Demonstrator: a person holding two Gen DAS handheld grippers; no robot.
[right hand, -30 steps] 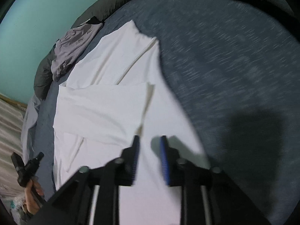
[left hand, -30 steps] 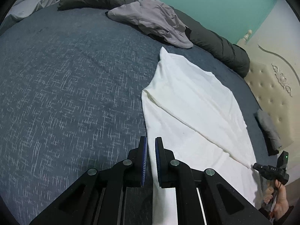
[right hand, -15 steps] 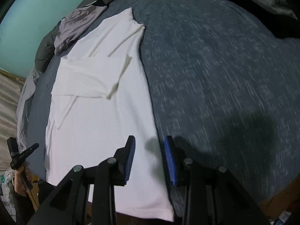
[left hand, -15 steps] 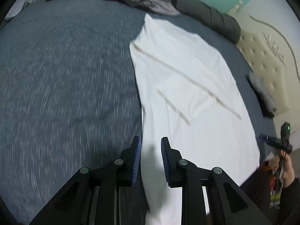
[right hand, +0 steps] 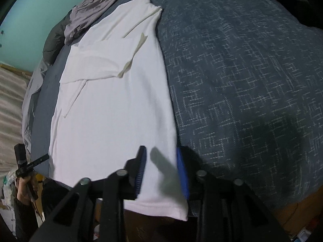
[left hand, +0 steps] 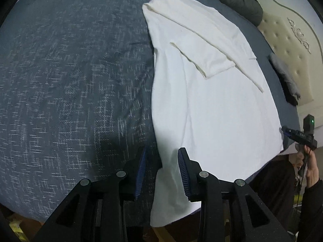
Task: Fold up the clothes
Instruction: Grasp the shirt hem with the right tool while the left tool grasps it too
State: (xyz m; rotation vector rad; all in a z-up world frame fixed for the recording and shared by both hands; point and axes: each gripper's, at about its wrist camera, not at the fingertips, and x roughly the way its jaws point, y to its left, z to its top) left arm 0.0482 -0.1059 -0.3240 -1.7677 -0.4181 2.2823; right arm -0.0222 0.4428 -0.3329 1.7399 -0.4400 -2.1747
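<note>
White shirt (left hand: 212,104) lies lengthwise on my bed (left hand: 70,70), sleeves folded across its chest, hem over the near edge; my left gripper (left hand: 161,171) gapes wide over one hem corner. Right view: right gripper (right hand: 161,171) likewise wide, straddling the other corner. I judge lengthwise folding remains.

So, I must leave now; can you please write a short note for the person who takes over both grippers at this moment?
Left gripper: open, empty, over the hem corner of the white shirt.
Right gripper: open, empty, over the opposite hem corner.
Shirt lies lengthwise on the dark blue bed cover, hem hanging over the near edge.
Done: both sleeves folded in across the body.
Left: probably grip both hem corners and fold the hem toward the collar.
The grey garment beyond the collar is not folded.
</note>
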